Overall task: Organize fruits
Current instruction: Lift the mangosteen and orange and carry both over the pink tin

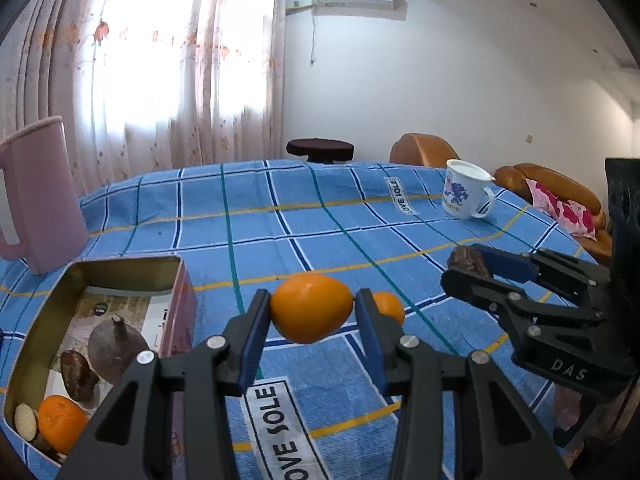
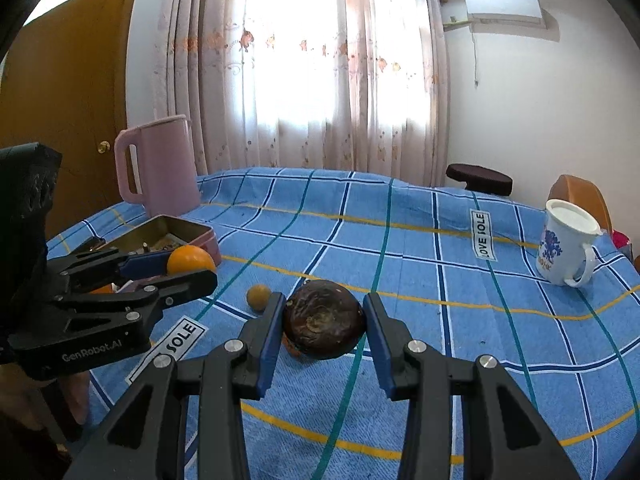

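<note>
In the left wrist view my left gripper [image 1: 312,300] is shut on an oval orange [image 1: 312,312], held above the blue checked tablecloth [image 1: 280,208]. A smaller orange [image 1: 390,306] lies on the cloth behind its right finger. To the right, my right gripper [image 1: 466,262] is shut on a dark brown fruit [image 1: 466,260]. The right wrist view shows that round dark fruit [image 2: 324,324] pinched between the right gripper's [image 2: 324,304] blue pads, lifted off the cloth. A small orange [image 2: 259,297] lies just beyond it. At the left, the left gripper [image 2: 190,267] carries the oval orange [image 2: 188,258].
An open metal tin [image 1: 176,276] at the left holds a dark round fruit [image 1: 116,348], a brown fruit, an orange [image 1: 62,422] and a cut piece. A pink pitcher [image 1: 36,192] stands behind the tin. A white mug [image 1: 464,194] stands at the far right. Chairs ring the table.
</note>
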A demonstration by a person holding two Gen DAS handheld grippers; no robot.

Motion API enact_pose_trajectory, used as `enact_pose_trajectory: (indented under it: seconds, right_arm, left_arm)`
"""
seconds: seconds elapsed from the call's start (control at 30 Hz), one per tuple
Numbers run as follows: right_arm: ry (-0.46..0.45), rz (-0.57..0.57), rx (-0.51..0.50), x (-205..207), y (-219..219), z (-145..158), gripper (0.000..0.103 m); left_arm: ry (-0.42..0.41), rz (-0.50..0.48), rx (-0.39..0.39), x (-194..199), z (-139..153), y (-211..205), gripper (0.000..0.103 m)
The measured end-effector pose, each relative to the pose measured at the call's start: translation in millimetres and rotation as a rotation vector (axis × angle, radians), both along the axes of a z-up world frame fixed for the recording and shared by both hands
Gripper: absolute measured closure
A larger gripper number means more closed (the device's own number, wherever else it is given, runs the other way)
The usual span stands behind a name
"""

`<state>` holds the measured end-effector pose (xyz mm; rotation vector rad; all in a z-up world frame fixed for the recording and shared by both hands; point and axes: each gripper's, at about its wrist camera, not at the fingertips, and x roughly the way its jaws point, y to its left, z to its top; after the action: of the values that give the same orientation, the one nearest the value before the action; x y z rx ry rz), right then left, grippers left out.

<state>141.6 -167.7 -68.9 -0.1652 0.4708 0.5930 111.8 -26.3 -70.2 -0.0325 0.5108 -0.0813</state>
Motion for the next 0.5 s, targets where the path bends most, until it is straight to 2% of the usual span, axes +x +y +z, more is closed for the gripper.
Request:
enact_pose_trajectory:
  seconds: [0.5]
  right_arm:
    - [-0.061,0.011,0.026,-9.4,-4.5,5.4,0.062]
  left_arm:
    - [-0.069,0.022,0.038,-12.5,5.6,-3.9,0.058]
